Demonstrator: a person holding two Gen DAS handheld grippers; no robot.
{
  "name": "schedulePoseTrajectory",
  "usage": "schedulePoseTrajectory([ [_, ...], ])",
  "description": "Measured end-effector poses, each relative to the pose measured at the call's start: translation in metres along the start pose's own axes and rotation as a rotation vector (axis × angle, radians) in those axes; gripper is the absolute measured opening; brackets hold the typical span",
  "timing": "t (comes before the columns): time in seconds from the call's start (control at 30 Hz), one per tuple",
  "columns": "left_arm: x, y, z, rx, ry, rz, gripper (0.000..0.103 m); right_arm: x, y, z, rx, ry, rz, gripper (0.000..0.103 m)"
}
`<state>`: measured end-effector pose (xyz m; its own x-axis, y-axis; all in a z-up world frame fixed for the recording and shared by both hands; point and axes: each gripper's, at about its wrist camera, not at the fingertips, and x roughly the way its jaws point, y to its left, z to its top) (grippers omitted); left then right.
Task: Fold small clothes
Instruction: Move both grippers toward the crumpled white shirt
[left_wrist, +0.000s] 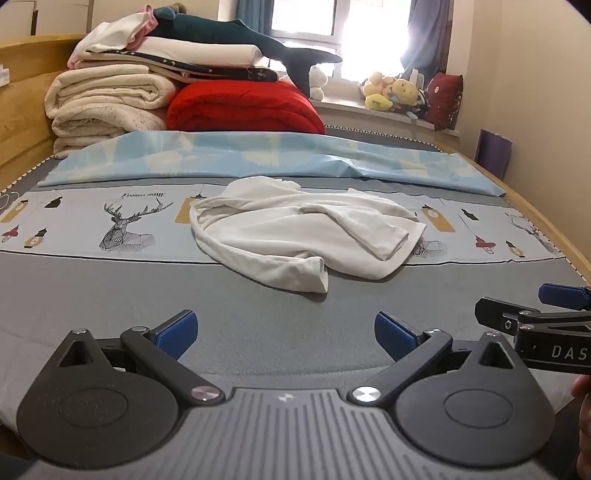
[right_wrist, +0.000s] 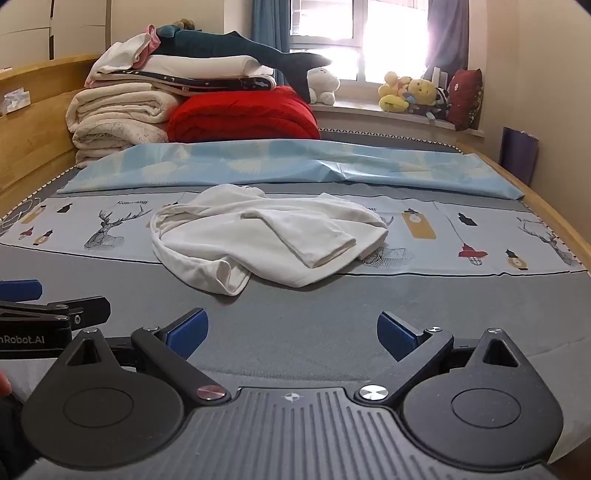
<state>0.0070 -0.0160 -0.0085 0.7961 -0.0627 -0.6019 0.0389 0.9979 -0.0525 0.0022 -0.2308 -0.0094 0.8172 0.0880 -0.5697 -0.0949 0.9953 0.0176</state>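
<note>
Bed (left_wrist: 258, 332) first: grey cover near me, a printed band with deer across the middle, a pale blue sheet (left_wrist: 258, 155) behind it. Far end is stacked with folded blankets (left_wrist: 107, 103), a red quilt (left_wrist: 243, 107) and a shark plush (left_wrist: 236, 37) on top.

The task's thing, a white garment (left_wrist: 295, 232), lies crumpled across the seam between grey cover and printed band, well ahead of both claws, touching neither. One sleeve is flopped over the body, the hem bunched into a loop at the near edge.

My left claw (left_wrist: 286, 334) is spread wide, nothing between the pads. My right claw (right_wrist: 291, 334) is equally wide and empty. They sit side by side, each just in the other's view.

Risks, as I judge them:
- Garment is layered, so a pinch at the near bunch likely takes two plies and drags the whole heap instead of spreading it.
- Bed cover is soft; diving too deep could pinch the cover along with the cloth.
- Crossed sleeve could get trapped inside a fold if not laid out first.
- Claws are close together and could knock each other when reaching in.
</note>
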Motion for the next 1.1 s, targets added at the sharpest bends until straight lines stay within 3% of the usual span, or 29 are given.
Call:
schedulePoseTrajectory([
  [0.87,0.001,0.001,0.001,0.000,0.008,0.004,0.102,-0.003,-0.001,0.001,0.002,-0.004,-0.001,0.098],
  [1.03,0.000,0.001,0.000,0.006,-0.004,0.009,0.101,-0.013,-0.016,0.012,0.053,-0.093,-0.019,0.090],
  [1.1,0.000,-0.002,-0.002,0.022,-0.008,0.015,0.090,-0.016,-0.028,0.025,0.050,-0.150,-0.015,0.089],
])
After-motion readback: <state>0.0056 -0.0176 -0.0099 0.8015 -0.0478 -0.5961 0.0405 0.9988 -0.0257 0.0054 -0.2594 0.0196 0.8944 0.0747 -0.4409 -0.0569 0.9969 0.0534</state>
